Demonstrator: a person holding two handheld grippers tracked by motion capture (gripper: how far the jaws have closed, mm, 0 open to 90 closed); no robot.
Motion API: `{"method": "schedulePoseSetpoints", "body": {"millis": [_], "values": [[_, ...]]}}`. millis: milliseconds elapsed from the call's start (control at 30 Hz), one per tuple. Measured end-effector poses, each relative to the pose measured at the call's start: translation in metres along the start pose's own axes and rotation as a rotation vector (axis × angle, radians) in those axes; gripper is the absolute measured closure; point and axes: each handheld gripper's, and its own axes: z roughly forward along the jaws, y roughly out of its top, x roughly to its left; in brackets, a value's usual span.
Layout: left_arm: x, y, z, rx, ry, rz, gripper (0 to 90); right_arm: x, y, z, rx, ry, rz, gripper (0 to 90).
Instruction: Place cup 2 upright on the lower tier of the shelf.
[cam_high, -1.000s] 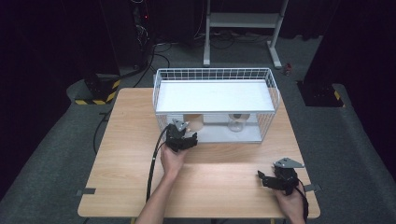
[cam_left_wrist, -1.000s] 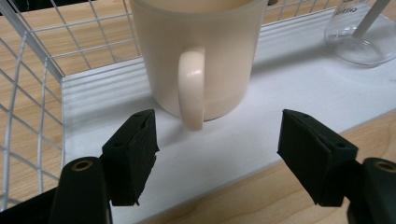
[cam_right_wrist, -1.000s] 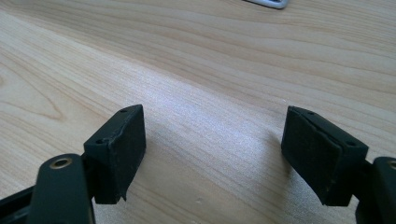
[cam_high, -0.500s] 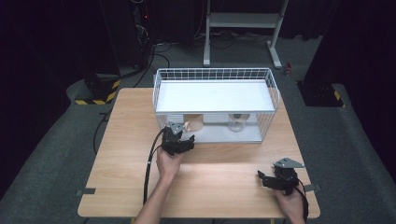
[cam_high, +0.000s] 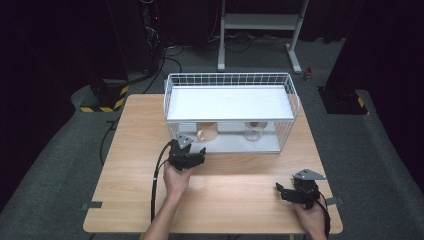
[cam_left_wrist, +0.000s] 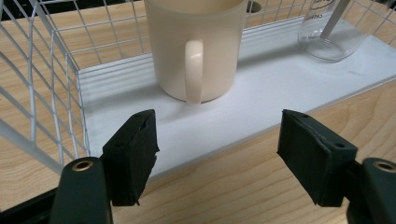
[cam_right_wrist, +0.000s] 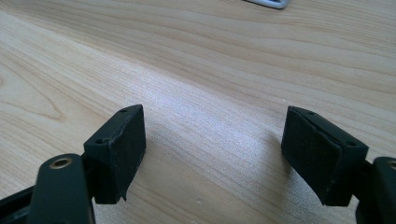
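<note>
Two black jaws of the right gripper (cam_right_wrist: 212, 154) are seen rising from the bottom, held wide apart, and nothing is held between them. A light wooden table top (cam_right_wrist: 210, 70) with wavy grain lines is spread under them. A small grey metal piece (cam_right_wrist: 268, 3) is cut off at the top edge.

The left hand-held gripper (cam_high: 200, 152) has been moved a little way across the counter (cam_high: 130, 165), closer to the front of the wire rack (cam_high: 172, 107). The cream mug (cam_left_wrist: 196, 46) is now straight ahead of its open jaws.
</note>
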Motion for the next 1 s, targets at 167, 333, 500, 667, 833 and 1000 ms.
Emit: {"method": "schedulePoseSetpoints", "body": {"millis": [167,333,500,667,833,1000], "values": [[0.000,-0.002,-0.002,0.003,-0.007,0.000,28.0,0.000,0.000,0.000,0.000,0.000,0.000,22.0],[0.001,-0.004,-0.007,-0.002,-0.018,-0.001,27.2,0.000,0.000,0.000,0.000,0.000,0.001,22.0],[0.004,-0.006,-0.009,-0.002,-0.025,-0.015,26.0,0.000,0.000,0.000,0.000,0.000,0.002,22.0],[0.005,-0.007,-0.012,-0.007,-0.038,-0.021,24.7,0.000,0.000,0.000,0.000,0.000,0.000,22.0],[0.007,-0.009,-0.017,-0.013,-0.050,-0.024,23.5,0.000,0.000,0.000,0.000,0.000,0.000,22.1],[0.008,-0.010,-0.020,-0.012,-0.053,-0.020,22.4,0.000,0.000,0.000,0.000,0.000,0.002,22.0]]}}
